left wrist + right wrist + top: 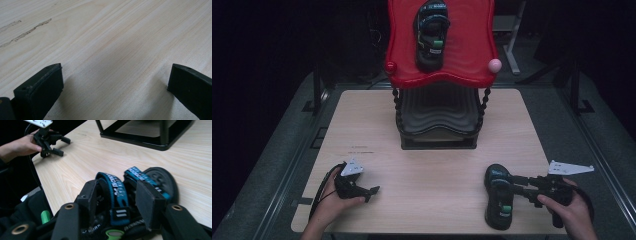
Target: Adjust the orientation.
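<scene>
At the lower right of the high view we see a black sandal (499,196) with teal straps lying flat on the table (427,165). Our right gripper (508,184) straddles a strap, jaws parted, not pressing. Our left gripper (373,191), lower left, gapes over bare wood.

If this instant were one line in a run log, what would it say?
right gripper: jaws astride sandal strap, not pressing | left gripper: open, resting on table | second sandal: on red shelf

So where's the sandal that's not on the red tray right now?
In the high view, the sandal lies at the table's near right corner, with the right tool at its straps.
</scene>
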Demonstrator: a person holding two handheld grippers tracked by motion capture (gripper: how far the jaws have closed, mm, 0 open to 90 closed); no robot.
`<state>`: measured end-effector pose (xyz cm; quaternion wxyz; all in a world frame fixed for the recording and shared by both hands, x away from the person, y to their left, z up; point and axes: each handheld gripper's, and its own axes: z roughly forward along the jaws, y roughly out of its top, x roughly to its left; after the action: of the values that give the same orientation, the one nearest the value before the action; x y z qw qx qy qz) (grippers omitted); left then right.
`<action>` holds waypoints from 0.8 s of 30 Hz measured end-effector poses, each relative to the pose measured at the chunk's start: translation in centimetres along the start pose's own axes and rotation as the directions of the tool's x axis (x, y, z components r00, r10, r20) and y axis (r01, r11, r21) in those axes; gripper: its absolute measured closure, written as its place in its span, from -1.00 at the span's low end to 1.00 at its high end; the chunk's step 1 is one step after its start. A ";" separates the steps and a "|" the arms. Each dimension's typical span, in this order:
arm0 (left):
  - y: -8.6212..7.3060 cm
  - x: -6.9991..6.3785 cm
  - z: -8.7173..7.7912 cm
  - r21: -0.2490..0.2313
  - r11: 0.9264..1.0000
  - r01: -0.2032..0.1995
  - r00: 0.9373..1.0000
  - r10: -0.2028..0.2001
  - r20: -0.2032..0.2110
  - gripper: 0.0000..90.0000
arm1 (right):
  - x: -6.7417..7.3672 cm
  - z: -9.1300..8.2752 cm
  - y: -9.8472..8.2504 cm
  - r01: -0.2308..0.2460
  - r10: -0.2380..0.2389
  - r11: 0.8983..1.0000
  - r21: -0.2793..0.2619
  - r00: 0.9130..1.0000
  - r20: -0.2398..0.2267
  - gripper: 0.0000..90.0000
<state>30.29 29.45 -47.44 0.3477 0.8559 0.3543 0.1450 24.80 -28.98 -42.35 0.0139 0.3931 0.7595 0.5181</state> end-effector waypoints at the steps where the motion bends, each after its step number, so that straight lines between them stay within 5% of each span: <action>1: 0.0 0.0 0.0 -0.001 1.000 0.000 1.000 0.000 0.000 -1.00 | 0.1 0.3 0.0 0.009 -0.009 1.000 0.004 1.000 -0.002 0.11; 13: 0.0 0.0 0.0 0.000 1.000 0.000 1.000 0.000 0.000 -1.00 | 0.1 2.4 -0.4 0.054 -0.054 0.995 0.080 0.999 -0.002 0.28; 24: 0.0 0.0 0.0 0.000 1.000 -0.001 1.000 0.001 0.001 -1.00 | 0.0 2.2 -0.4 0.066 -0.066 0.996 0.055 0.998 0.009 0.47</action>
<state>30.31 29.45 -47.44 0.3478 0.8562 0.3537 0.1445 25.53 -27.29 -43.68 0.0246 0.3709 0.7858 0.4943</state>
